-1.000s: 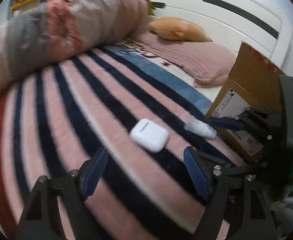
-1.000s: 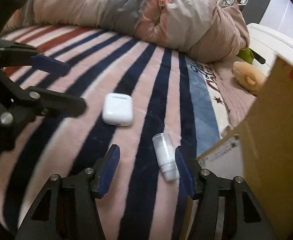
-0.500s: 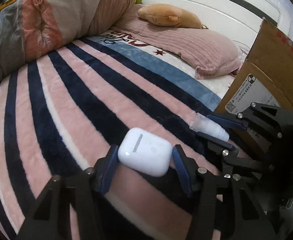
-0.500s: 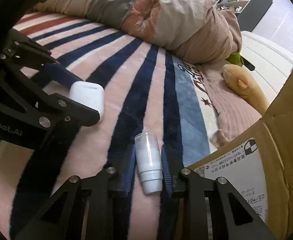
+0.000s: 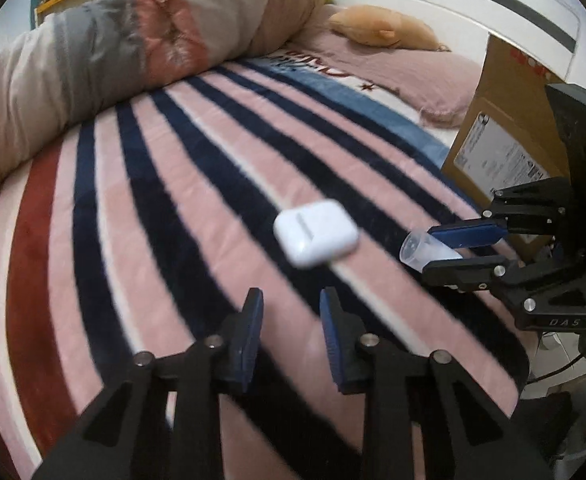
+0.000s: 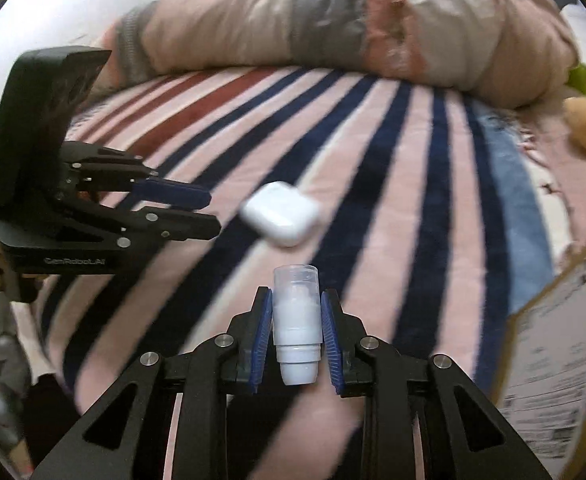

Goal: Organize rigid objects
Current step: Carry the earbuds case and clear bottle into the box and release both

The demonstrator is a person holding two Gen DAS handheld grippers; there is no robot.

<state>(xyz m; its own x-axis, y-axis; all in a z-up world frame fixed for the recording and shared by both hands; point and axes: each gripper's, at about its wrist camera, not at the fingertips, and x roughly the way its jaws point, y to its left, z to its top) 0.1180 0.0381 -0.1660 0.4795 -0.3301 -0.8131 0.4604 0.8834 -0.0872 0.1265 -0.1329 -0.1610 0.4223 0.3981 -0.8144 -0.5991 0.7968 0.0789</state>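
My right gripper (image 6: 296, 334) holds the bottle (image 6: 296, 326); my left gripper (image 5: 291, 322) holds nothing.

I read "DAS" on the right gripper and "GenRobot.AI" on the left one. The box (image 5: 505, 148) label is too small to read. Half a second ago the left pads (image 5: 249, 330) squeezed the white case (image 5: 316, 232). Now they sit a little apart and the case looks blurry just ahead of them, over the striped blanket (image 5: 173, 200). The bottle is up off the blanket.

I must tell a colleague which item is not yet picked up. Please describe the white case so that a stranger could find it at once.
Start from the striped pink and navy blanket that covers the bed. Near its middle, ahead of the left gripper, lies the white case, gripped by neither tool. It is flat, square and rounded at the corners, unlike the tube-shaped clear-capped bottle held in the right gripper.
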